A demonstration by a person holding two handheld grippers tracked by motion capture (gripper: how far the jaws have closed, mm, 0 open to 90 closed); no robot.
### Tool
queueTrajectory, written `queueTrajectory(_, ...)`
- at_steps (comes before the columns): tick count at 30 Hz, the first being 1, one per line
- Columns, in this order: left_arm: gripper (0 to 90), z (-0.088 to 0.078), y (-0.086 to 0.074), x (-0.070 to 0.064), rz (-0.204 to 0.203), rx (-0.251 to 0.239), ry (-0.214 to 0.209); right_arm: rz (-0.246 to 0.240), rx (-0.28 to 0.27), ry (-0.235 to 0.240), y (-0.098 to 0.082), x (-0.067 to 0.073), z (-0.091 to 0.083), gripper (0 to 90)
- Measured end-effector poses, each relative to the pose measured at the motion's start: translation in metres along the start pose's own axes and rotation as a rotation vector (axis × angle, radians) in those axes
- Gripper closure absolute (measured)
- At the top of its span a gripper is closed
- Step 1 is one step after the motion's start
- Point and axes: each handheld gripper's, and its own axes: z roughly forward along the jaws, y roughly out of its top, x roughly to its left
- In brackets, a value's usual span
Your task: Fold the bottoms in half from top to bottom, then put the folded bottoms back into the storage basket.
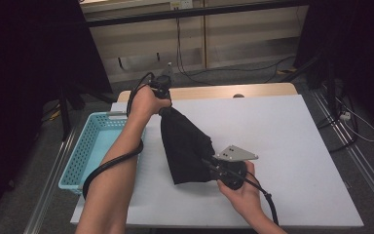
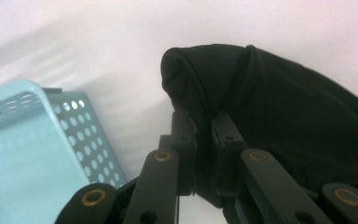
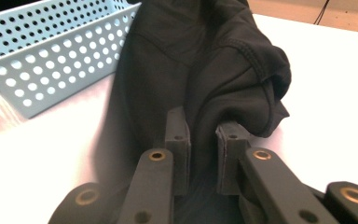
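1. I count one black garment, one light blue perforated basket, two grippers and one white table.
2. My left gripper is up over the far part of the table, clamped on the garment's upper end. In the left gripper view the jaws stand close together with a fold of the black cloth pinched between them.
3. My right gripper sits lower and nearer to me, pinching the garment's lower corner. The right gripper view shows its jaws closed on a bunched hem of the cloth.
4. The garment hangs stretched between the two grippers, slanting from the far left grip down to the near right one. Its lower edge looks to be at or just above the tabletop; I cannot tell whether it touches.
5. The basket stands at the table's left edge, partly hanging over that side, near the garment but apart from it. My left forearm crosses above its near right corner.
6. Edges: the far table edge lies just behind my left gripper, and the near edge is just below my right hand.
7. Open room: the whole right half of the table is bare white surface, and there is a narrower bare strip between basket and garment.
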Motion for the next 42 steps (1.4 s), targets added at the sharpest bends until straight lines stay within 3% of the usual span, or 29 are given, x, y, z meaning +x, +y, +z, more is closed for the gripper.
queueTrajectory(15,82.5,-0.017,-0.002,0.003,-0.002,-0.007,0.001,-0.008,-0.031,0.018,0.009,0.006,-0.003,78.6)
queueTrajectory(42,82.5,-0.065,-0.009,0.030,-0.033,-0.027,0.017,-0.061,-0.098,0.065,0.051,0.029,-0.003,78.6)
